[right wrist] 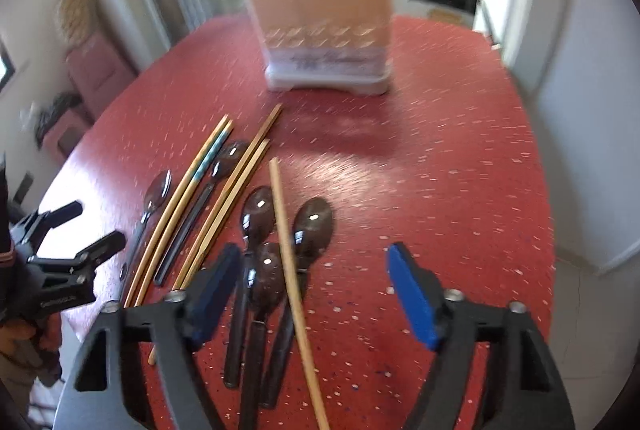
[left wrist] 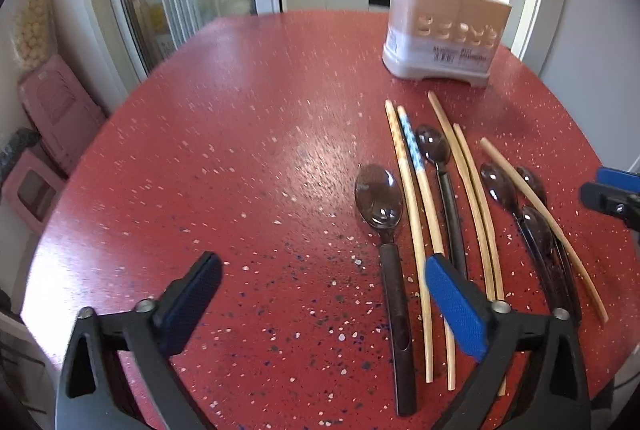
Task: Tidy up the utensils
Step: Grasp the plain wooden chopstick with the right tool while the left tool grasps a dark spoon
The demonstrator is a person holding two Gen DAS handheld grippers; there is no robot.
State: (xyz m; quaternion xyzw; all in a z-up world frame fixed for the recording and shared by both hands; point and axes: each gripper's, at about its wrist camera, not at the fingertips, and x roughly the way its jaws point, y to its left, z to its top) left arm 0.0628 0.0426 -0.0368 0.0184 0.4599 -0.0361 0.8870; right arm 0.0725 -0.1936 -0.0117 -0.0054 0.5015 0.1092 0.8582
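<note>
While both your grippers, left (left wrist: 320,314) and right (right wrist: 316,298), are hovering with jaws released and empty, the chopsticks (left wrist: 412,197) and spoons (right wrist: 262,213) are lying on the desk (left wrist: 224,165) before the holder (right wrist: 324,37). They are looking light, stiff and slippery, so you are best pinching a spoon mid-handle.

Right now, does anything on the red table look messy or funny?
Yes. One chopstick lies slanted across a pile of three brown spoons, apart from the other four chopsticks. All the utensils are loose on the table, none in the holder. Nothing looks broken or spilled.
</note>
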